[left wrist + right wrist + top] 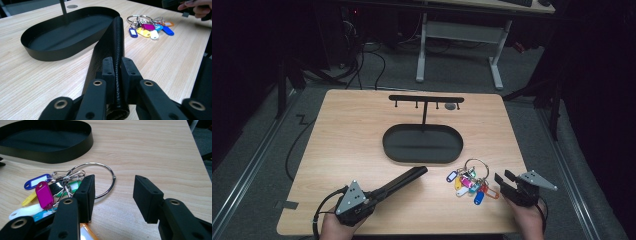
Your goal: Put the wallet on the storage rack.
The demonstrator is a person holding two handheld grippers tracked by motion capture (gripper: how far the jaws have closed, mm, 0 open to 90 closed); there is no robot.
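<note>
Long black textured leather-like case (404,181): clamped at its near end in the left gripper (117,75) jaws, lying on the wooden surface (347,140).

Steel ring of coloured plastic key tags (472,182): on the surface beside the black oval tray (422,143); right gripper (113,195) jaws open, empty, one jaw touching the tags.

Step judged: approach to ring. Next: jaws to be closed on ring.

Looked down and forward from above the near edge, well off the tabletop (352,130), taking in the whole surface and the floor beyond. Rode low on the left gripper (117,68), skimming close along the wood toward the oval tray (37,53) and the bunch of key tags (150,27). Sat equally low on the right gripper (113,195), very close to the same tags (45,192), tray (62,157) behind. Shared tray and tags across all three.
</note>
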